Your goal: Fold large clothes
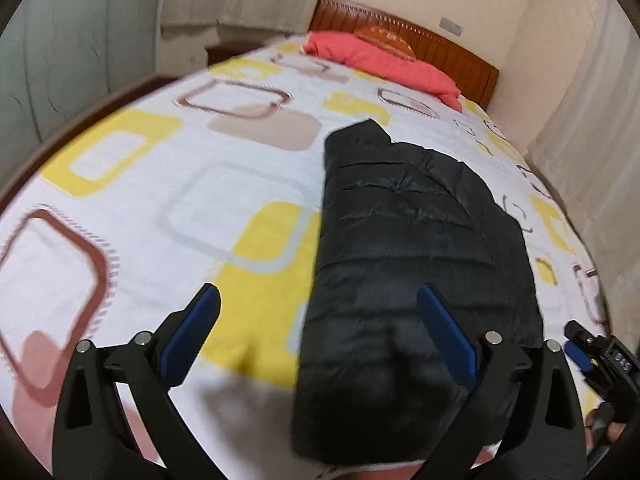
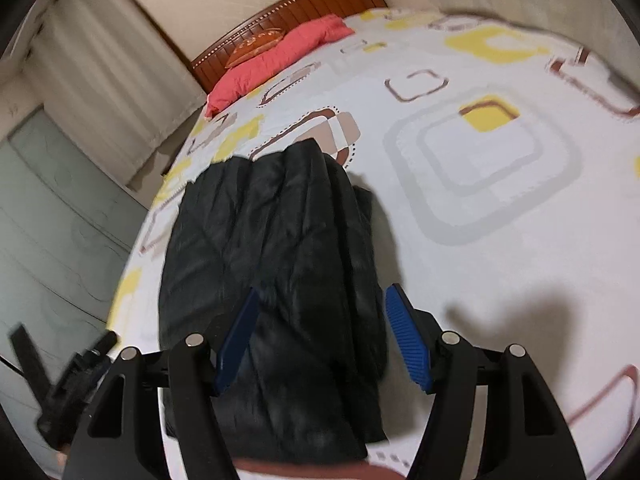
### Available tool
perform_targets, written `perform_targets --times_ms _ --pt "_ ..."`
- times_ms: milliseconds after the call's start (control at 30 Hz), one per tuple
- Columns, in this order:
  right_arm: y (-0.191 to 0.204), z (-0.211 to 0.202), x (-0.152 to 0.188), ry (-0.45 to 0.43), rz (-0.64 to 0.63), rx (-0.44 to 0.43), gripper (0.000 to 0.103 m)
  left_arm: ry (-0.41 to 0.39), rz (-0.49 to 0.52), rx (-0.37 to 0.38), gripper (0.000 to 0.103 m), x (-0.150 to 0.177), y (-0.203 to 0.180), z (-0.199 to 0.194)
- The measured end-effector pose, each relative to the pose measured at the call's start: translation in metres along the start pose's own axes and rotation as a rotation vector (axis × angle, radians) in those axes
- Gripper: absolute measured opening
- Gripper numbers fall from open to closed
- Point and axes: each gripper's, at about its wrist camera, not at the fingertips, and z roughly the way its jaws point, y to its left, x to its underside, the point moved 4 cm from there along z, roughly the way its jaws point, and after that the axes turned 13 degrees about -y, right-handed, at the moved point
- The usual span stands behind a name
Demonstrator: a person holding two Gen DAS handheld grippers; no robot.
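Note:
A black quilted puffer jacket (image 1: 404, 248) lies folded lengthwise into a long narrow shape on the bed; it also shows in the right wrist view (image 2: 276, 264). My left gripper (image 1: 320, 304) is open and empty, held above the jacket's near end and the sheet to its left. My right gripper (image 2: 320, 308) is open and empty above the jacket's near part. The right gripper's tip shows at the right edge of the left wrist view (image 1: 592, 356). The left gripper shows blurred at the lower left of the right wrist view (image 2: 76, 384).
The bed sheet (image 1: 160, 200) is white with yellow, brown and grey squares. A red pillow (image 1: 380, 60) lies by the wooden headboard (image 1: 452, 48). Curtains (image 2: 104, 64) hang by the walls. A wardrobe (image 2: 52, 216) stands beside the bed.

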Motion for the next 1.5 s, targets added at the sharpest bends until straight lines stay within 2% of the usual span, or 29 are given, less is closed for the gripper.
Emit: perform_targets --times_ms 267,400,567,700,1033,1500 --pt "0.008 -0.042 0.034 -0.044 -0.12 0.081 0.068 -0.024 -0.002 -0.036 0.099 0.031 0.006 -0.053" --pt "0.016 -0.061 0.043 -0.081 -0.181 0.103 0.069 -0.057 0.03 -0.044 0.099 0.039 0.002 -0.077" --pt "0.022 -0.083 0.048 -0.135 -0.23 0.118 0.074 -0.082 0.056 -0.025 0.1 0.044 -0.008 -0.099" --pt "0.03 -0.098 0.051 -0.164 -0.263 0.115 0.074 -0.099 0.099 -0.014 0.1 0.047 -0.019 -0.115" --pt "0.054 -0.139 0.05 -0.251 -0.315 0.08 0.074 -0.199 0.157 -0.018 0.101 0.039 -0.03 -0.159" --pt "0.068 -0.169 0.053 -0.297 -0.351 0.052 0.074 -0.273 0.181 0.032 0.101 0.031 -0.044 -0.202"
